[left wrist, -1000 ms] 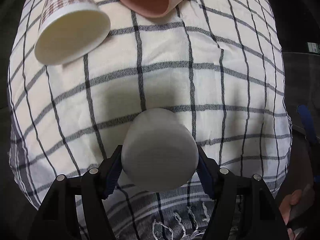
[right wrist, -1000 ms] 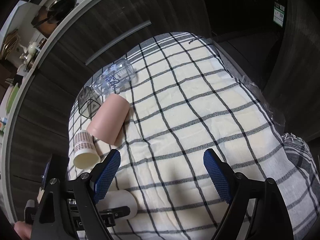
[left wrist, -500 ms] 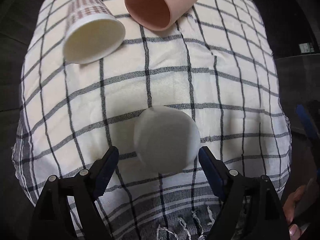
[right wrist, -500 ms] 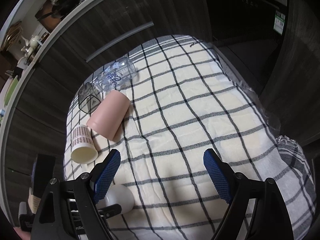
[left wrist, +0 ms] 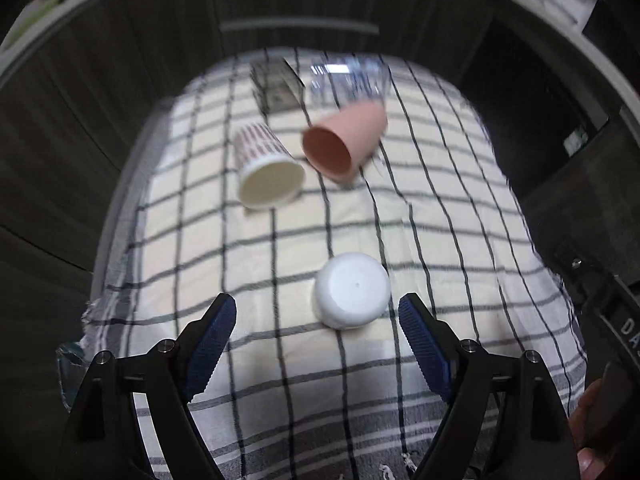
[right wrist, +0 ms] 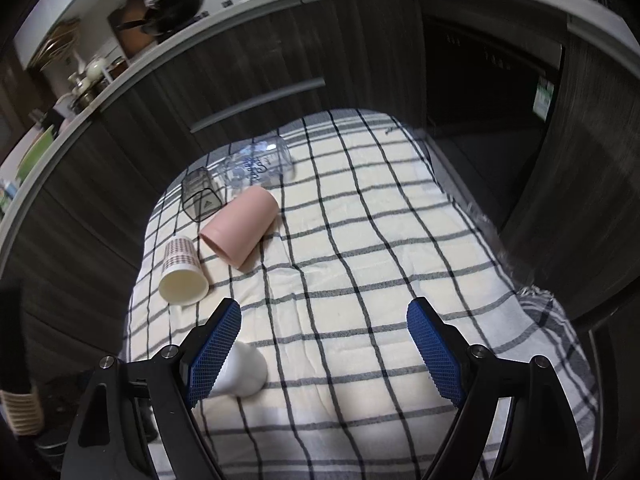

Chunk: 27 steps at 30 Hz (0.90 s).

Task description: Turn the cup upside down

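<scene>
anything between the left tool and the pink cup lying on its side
Partly. The white cup, upside down on the checked cloth, sits just ahead of the open left tool, slightly right of centre, roughly in line with the pink cup. The patterned paper cup lies beside the pink cup, not in line.

On the checked cloth [left wrist: 440, 216] the upturned cup [left wrist: 352, 295] stands nearest; behind it lie two cups [left wrist: 269, 168] [left wrist: 345, 145] side by side (mouths facing the camera), a bottle [left wrist: 347, 80] beyond.
</scene>
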Tool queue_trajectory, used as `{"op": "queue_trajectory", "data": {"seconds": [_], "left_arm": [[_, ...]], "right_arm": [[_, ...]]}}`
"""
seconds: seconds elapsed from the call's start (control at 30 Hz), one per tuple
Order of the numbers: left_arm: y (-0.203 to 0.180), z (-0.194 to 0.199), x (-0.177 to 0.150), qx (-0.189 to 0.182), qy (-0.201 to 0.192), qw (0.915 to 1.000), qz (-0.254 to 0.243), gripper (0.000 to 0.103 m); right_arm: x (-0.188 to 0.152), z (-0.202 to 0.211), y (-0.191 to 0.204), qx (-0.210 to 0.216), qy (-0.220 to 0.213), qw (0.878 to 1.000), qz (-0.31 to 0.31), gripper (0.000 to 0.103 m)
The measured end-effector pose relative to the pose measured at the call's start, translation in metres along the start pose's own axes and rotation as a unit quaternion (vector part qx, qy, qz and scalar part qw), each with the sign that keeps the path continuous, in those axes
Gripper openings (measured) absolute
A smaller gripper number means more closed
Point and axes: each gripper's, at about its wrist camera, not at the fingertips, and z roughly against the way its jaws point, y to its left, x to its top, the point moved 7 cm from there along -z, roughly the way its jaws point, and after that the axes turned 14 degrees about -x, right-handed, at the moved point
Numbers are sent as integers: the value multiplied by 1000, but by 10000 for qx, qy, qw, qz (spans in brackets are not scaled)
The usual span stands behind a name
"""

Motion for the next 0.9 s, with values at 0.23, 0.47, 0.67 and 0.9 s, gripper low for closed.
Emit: {"op": "queue_trajectory", "data": {"seconds": [0.23, 0.47, 0.67, 0.9], "left_arm": [[11, 45, -8, 325, -978, 9947, -68, 84], [6, 80, -21, 576, -1690, 9837, -211, 85], [6, 104, -37, 669, -2067, 9760, -147, 85], [4, 136, -55, 854, -2531, 9636, -142, 85]], "right_arm": [[-7, 31, 11, -45, -473, 9983, 328, 85], [-17, 60, 18, -15, -899, 9944, 551, 87], [-25, 88, 18, 23, -1267, 9899, 641, 88], [-35, 126, 21, 82, -1754, 9812, 795, 91]]}}
